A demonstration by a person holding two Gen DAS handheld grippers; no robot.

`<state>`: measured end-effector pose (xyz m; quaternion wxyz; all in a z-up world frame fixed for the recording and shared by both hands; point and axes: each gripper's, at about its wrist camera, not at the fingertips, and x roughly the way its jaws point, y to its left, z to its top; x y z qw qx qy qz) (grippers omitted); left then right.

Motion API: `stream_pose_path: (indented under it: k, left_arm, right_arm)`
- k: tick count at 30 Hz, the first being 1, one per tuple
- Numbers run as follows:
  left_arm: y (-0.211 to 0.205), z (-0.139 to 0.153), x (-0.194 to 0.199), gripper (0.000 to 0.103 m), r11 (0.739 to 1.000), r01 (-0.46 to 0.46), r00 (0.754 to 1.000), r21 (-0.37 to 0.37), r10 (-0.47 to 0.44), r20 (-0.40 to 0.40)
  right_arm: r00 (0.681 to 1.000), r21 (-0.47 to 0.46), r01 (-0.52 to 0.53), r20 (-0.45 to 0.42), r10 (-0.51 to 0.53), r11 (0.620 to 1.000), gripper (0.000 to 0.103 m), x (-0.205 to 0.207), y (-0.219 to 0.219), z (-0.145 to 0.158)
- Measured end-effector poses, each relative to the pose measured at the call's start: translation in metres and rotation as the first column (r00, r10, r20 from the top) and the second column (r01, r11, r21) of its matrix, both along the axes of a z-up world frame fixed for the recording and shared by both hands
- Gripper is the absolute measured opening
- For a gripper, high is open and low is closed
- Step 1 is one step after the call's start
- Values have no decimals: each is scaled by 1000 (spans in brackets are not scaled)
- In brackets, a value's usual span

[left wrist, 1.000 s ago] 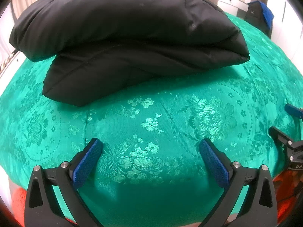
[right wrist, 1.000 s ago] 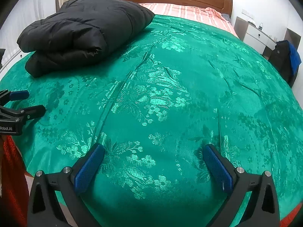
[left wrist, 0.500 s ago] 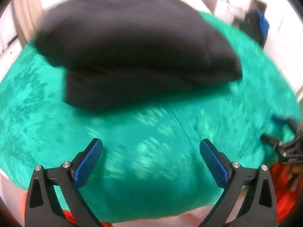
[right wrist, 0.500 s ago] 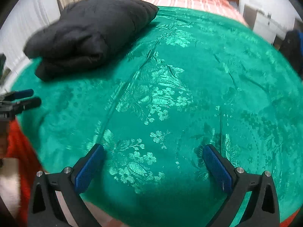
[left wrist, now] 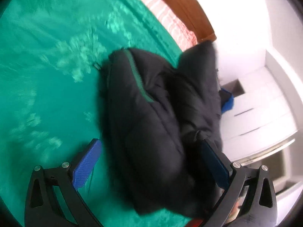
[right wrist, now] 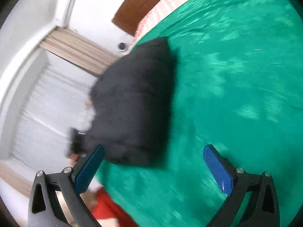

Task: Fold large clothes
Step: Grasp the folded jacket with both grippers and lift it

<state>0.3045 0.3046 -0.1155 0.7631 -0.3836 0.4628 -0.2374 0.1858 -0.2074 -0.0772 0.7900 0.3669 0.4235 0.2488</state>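
Observation:
A black padded jacket [left wrist: 151,113] lies folded in a thick bundle on the green patterned bedspread [left wrist: 47,75], with a green zip edge showing on top. My left gripper [left wrist: 151,162] is open, and the jacket's near end lies between its blue fingers [left wrist: 87,166]. In the right wrist view the same jacket [right wrist: 132,104] sits near the bed's edge. My right gripper [right wrist: 153,168] is open over the bedspread [right wrist: 236,94]. Its left finger [right wrist: 89,170] is just in front of the jacket's near end. Both views are tilted and blurred.
A wooden headboard [left wrist: 191,9] and a pink striped sheet [left wrist: 170,17] lie beyond the jacket. White drawers [left wrist: 261,113] and a blue cloth [left wrist: 228,104] stand off the bed. A beige curtain [right wrist: 75,51] and something red [right wrist: 106,206] are beside the bed's edge.
Both grippers have swung and rolled towards the jacket. It now fills the space between my left fingers and lies close to my right gripper's left finger. Both stay open.

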Motion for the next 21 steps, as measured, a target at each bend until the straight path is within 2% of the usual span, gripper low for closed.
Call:
stream_pose_path:
  k: [2, 5, 8, 10, 11, 12, 14, 15, 16, 17, 19, 21]
  left_arm:
    - [3, -22, 11, 103, 996, 18, 998, -89, -23, -54]
    - [7, -36, 21, 103, 992, 39, 997, -121, -47, -66]
    - [-3, -36, 35, 103, 992, 87, 993, -89, -93, -69]
    - [-21, -37, 51, 103, 989, 145, 985, -20, -146, -87]
    - [-29, -35, 57, 103, 985, 171, 981, 11, -170, -90]
    - [-36, -33, 60, 103, 982, 185, 979, 31, -181, -93]
    - [-50, -27, 65, 103, 974, 201, 976, 102, -190, -101]
    - [-55, -23, 64, 96, 970, 206, 976, 129, -195, -95]
    - [-61, -18, 61, 82, 965, 213, 976, 154, -203, -78]
    - [-65, -11, 54, 80, 963, 208, 978, 169, -202, -52]
    - [-73, 6, 38, 69, 954, 191, 980, 232, -199, 15]
    - [-80, 27, 21, 63, 945, 166, 976, 282, -197, 88]
  right_arm:
    - [999, 89, -46, -14, 47, 995, 103, 27, 7, -10]
    - [993, 175, -98, -52, 108, 980, 103, 64, 21, -36]
    - [984, 266, -146, -58, 167, 953, 103, 101, 39, -60]
    - [977, 314, -187, -44, 210, 931, 103, 129, 59, -65]
    - [973, 303, -198, -51, 223, 932, 103, 143, 73, -66]
    - [968, 201, -221, -75, 240, 954, 102, 158, 93, -65]
    - [953, 3, -298, -49, 298, 954, 101, 169, 127, -52]
    - [941, -124, -336, -11, 338, 934, 101, 168, 145, -38]
    - [928, -216, -358, 22, 372, 908, 99, 164, 157, -27]
    - [909, -315, -371, 68, 411, 873, 98, 154, 170, -15]
    - [869, -453, -368, 141, 473, 812, 97, 134, 190, 2]
    - [837, -535, -342, 201, 509, 773, 97, 115, 205, 16]
